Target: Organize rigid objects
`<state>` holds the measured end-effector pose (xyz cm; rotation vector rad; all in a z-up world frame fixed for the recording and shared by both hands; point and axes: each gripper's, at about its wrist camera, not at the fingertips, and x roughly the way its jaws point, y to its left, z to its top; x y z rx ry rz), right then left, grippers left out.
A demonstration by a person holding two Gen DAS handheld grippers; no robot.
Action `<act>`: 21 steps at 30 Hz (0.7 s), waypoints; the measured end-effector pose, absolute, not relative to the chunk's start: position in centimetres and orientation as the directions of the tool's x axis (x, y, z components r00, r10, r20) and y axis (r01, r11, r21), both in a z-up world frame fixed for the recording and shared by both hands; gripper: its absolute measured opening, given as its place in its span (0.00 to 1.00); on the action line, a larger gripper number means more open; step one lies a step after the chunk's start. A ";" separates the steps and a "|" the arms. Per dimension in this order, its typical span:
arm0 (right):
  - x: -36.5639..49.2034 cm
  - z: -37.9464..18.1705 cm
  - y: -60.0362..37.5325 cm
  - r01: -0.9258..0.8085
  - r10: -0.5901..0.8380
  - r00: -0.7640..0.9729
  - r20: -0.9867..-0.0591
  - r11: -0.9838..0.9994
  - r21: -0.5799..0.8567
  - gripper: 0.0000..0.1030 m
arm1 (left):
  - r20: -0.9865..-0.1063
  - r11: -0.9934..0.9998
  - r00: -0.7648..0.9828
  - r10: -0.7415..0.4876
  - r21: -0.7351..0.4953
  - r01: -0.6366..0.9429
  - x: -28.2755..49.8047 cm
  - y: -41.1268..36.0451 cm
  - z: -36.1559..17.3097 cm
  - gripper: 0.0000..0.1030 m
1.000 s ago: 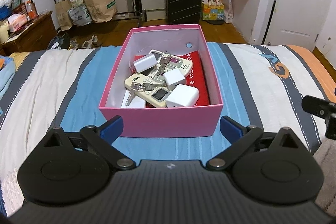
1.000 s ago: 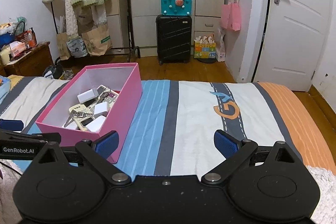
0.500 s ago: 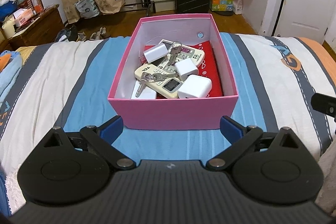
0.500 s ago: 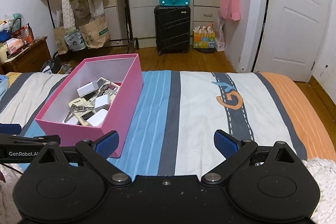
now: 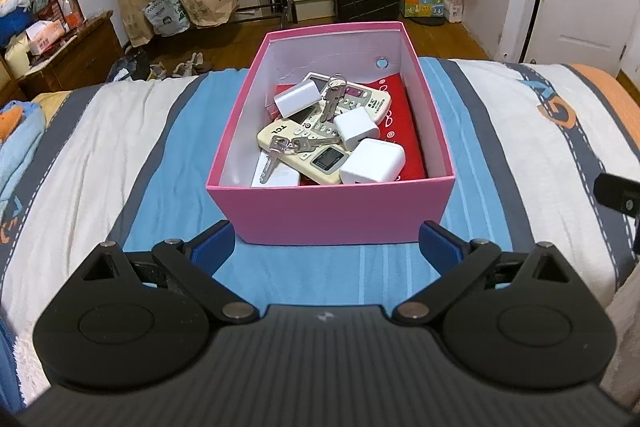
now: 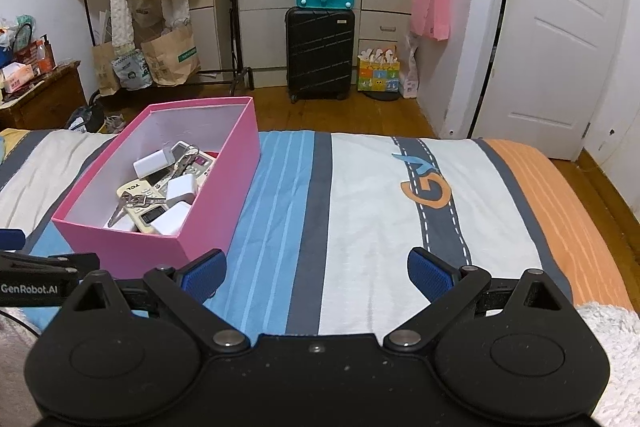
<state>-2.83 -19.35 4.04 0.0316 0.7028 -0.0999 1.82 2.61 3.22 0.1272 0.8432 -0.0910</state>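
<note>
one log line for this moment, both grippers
left gripper: open, empty, facing pink box | right gripper: open, empty, over bedspread

box (image 5: 332, 215): matt pink card, white inside | chargers (image 5: 372, 161): smooth white plastic | keys (image 5: 280, 147): shiny metal | bed cover (image 6: 360, 211): striped woven cloth | floor (image 6: 352, 115): glossy wood | tool pads (image 6: 202, 273): ribbed blue, 6 o'clock

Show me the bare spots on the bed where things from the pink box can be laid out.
Widest free patch: the bedspread right of the pink box, out to the orange stripe. Also free: the white band on the box's left. The box's inside is crowded: remotes, keys, white chargers.
</note>
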 end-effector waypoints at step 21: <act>-3.2 3.9 -19.2 0.101 -0.079 0.760 -0.645 0.995 -0.003 0.96 | -0.749 0.989 0.662 0.010 0.106 0.105 1.6 2.3 3.0 0.97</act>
